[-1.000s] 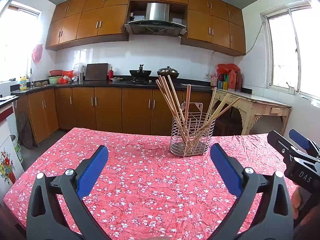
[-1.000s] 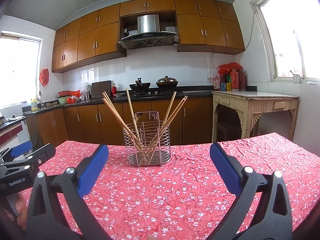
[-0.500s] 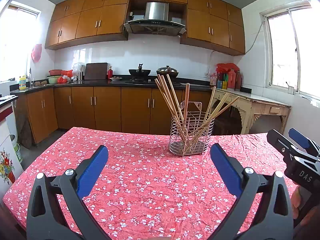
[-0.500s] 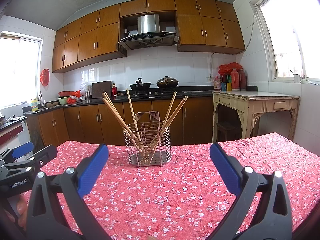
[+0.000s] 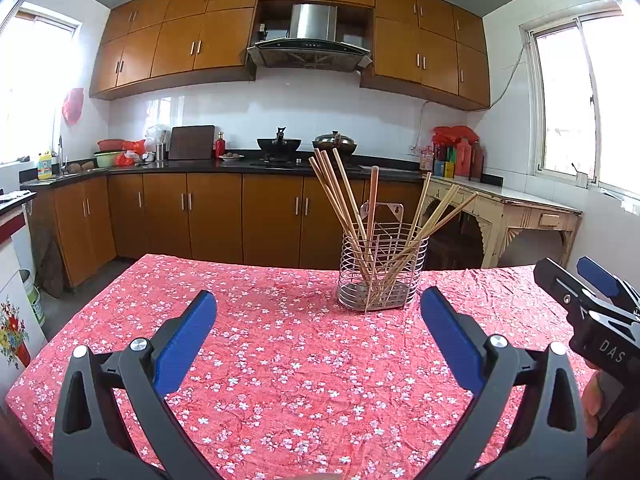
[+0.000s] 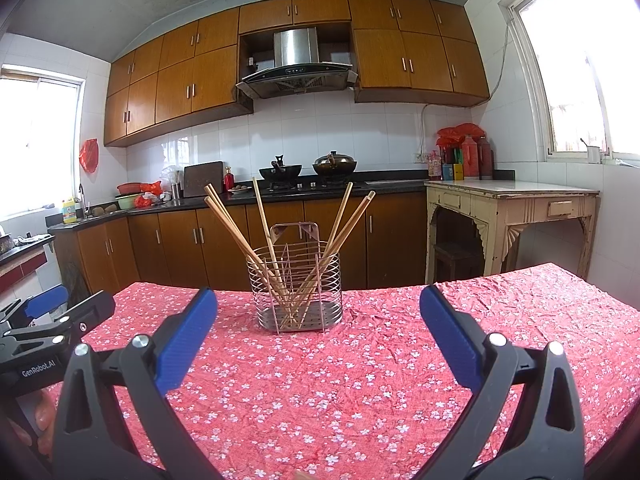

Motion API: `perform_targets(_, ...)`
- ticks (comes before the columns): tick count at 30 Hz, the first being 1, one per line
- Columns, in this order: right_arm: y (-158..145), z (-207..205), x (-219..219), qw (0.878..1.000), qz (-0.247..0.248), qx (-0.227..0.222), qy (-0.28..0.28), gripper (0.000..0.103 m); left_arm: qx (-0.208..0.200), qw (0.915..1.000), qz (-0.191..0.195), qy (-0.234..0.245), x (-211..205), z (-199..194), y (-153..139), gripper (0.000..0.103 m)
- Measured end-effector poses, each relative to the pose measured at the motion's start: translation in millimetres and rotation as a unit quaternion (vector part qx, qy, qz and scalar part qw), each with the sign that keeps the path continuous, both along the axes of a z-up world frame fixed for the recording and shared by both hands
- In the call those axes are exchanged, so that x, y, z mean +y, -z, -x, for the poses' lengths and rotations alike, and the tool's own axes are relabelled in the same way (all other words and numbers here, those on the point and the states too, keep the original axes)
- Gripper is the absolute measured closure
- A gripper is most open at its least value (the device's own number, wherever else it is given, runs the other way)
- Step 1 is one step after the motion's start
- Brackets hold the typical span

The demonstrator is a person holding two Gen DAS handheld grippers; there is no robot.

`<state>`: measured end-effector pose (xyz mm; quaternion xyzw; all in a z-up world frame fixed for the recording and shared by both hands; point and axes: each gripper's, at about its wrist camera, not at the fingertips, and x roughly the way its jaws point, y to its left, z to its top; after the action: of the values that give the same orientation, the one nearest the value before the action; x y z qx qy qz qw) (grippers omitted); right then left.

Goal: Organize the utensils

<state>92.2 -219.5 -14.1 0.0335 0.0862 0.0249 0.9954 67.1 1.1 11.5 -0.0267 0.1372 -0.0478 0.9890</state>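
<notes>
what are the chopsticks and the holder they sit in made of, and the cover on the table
Chopsticks: pale tan, matte, plain sticks, likely bamboo or wood. Holder: thin shiny silvery wire rings with a perforated base, so probably steel, possibly chromed or stainless. Table cover: red with small white flowers, creased all over; it looks like thin cloth, though plastic sheet cannot be ruled out.

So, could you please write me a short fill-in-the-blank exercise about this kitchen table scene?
1. The chopsticks stand in a wire ____.
2. The tablecloth is ____ with small white flowers.
3. Both the left gripper and the right gripper have their jaws ____.

Missing words: basket; red; open
</notes>
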Motion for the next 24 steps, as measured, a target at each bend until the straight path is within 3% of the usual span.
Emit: perform_targets(24,-0.3,-0.2,-0.1,1.0,-0.001,0.0,-0.001,0.004,0.0,1.0,-0.001,-0.001,-1.4,0.9,0.7,0.002)
